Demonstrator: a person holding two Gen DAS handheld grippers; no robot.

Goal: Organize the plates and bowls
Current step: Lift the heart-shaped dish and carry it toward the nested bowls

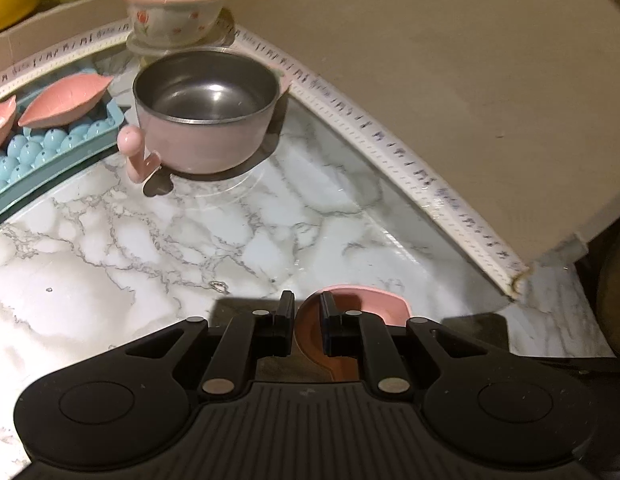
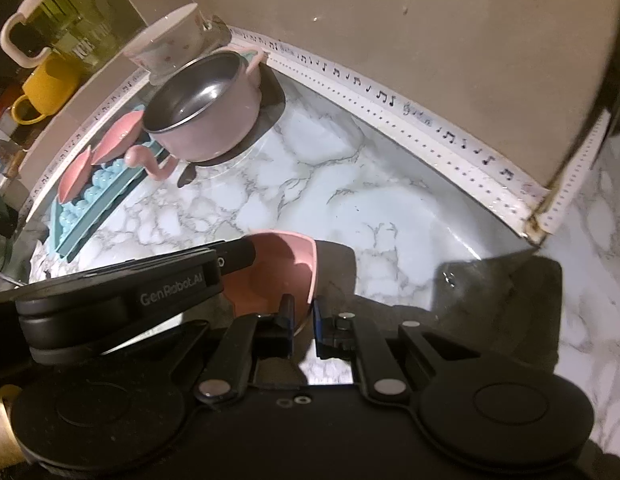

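A small pink bowl [image 1: 365, 300] is held just above the marble counter [image 1: 150, 248] near its front edge. My left gripper [image 1: 306, 304] is shut on its near rim, one finger inside and one outside. In the right wrist view the same pink bowl [image 2: 278, 268] appears, with my right gripper [image 2: 302, 308] shut on its right rim. The left gripper's body [image 2: 150, 284] covers the bowl's left side there. A pink steel-lined bowl with handles [image 1: 206, 120] stands at the back. A floral bowl [image 1: 178, 12] on a saucer sits behind it.
Two pink leaf-shaped dishes [image 1: 66, 104] lie on a blue tray [image 1: 50, 152] at the back left. A beige wall [image 1: 469, 80] with music-note trim [image 1: 349, 120] bounds the counter at the right. A yellow mug [image 2: 46, 88] and a glass jug [image 2: 58, 12] stand beyond the ledge.
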